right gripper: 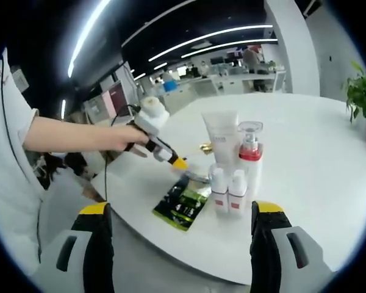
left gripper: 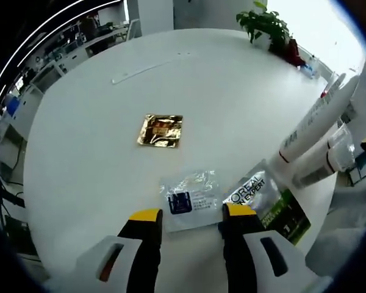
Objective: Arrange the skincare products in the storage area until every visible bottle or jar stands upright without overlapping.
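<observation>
Hovering wide open, the left tongs (left gripper: pixel 192 215) sit just below the flat clear packet (left gripper: pixel 191 197) at the lower middle, lying sideways on the bench (left gripper: pixel 97 134); the right tongs (right gripper: pixel 182 210) gape wide too.

Green sachet (left gripper: pixel 285 215) partly behind claw

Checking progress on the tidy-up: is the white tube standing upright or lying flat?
Upright. The white tube stands on the table behind the small bottles.
</observation>
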### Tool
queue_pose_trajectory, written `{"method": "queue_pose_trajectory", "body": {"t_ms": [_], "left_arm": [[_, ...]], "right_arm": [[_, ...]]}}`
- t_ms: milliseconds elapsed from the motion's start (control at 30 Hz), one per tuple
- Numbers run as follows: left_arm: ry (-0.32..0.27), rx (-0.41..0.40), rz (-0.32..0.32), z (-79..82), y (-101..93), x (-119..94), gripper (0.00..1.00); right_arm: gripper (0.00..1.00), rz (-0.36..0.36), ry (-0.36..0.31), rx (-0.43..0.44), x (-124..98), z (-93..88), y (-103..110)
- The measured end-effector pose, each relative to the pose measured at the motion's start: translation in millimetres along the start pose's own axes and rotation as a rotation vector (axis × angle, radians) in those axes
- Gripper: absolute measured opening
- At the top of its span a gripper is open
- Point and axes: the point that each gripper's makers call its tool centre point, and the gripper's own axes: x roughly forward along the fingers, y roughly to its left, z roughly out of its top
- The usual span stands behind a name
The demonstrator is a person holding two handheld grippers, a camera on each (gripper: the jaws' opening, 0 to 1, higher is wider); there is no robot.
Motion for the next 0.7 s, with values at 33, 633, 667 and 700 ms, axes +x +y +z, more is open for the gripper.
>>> {"method": "queue_pose_trajectory", "body": {"t_ms": [33,633,667,700], "left_arm": [[0.0,-0.01,0.004,-2.0,0.9,-2,0.41],[0.036,-0.09,0.04,-42.4,5.9,-20,0.41],[0.039,-0.095,0.045,-45.5,6.4,-20,0.41],[0.041,-0.098,0.048,-47.7,6.9,-21,0.41]], "right_arm": [[0.94,0.001,-0.001,0.0,0,0.1,0],[0.95,0.021,0.011,-0.024,1,-1.6,4],[0.95,0.024,0.012,-0.024,2,-1.7,5],[0.95,0.024,0.015,-0.025,2,-2.0,5]]}}
